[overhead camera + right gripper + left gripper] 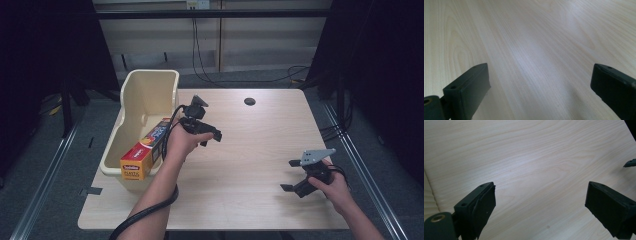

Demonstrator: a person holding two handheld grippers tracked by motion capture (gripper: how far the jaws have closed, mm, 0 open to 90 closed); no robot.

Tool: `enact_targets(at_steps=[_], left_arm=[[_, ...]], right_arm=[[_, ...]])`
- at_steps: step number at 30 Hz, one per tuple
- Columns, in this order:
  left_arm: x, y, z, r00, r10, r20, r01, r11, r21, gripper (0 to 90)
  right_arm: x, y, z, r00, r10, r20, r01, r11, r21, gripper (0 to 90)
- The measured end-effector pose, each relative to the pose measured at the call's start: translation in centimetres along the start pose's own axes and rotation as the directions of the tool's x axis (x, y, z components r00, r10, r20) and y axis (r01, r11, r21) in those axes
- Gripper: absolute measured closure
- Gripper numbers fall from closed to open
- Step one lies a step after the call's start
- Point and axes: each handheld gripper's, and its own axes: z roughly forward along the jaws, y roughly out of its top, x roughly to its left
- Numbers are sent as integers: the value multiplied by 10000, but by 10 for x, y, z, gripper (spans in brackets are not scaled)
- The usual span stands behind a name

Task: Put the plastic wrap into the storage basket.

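Nearest the viewer, the right gripper (291,175) was held low over the table (250,150) at about 4 o'clock, a hand (334,189) wrapped around its body. A grey three-cornered plate (315,156) sat on its top. Its two black jaws stood wide apart with nothing between them. In the right gripper view the jaws appeared as blunt rectangular blocks with matte faces at either lower corner, and bare pale wood lay between them (539,75).

The table was a light wood-grain panel with a smooth, faintly glossy surface and long, flowing grain lines. A thick black cable (150,210) trailed along the left forearm at 7 o'clock.

Near the table's centre, slightly toward 10 o'clock, the left gripper (212,136) was held above the surface in the left hand (180,142). The left gripper view showed its jaws set widely apart, empty, their dark pads slightly rough at the edges, with open tabletop between them (539,195). A tip of the other gripper showed at the right edge of that view (630,163).

At 9 o'clock a cream plastic bin (150,85) with smooth, rounded walls stood at the table's left edge. A long cardboard box (145,150) printed in orange, yellow and blue lay tilted across the bin's near rim.

At 12 o'clock a small dark round hole (249,101) marked the tabletop.
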Motion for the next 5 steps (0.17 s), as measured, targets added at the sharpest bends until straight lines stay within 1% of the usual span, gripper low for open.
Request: enact_targets(at_steps=[1,5], left_arm=[[0,-1,1,10000,-23,15,23,10000,-19,92],[-1,-3,2,9999,140,46,-140,9999,-55,92]], right_arm=[[0,0,1,10000,-52,20,52,10000,-14,20],[0,0,1,10000,11,47,-12,10000,68,20]])
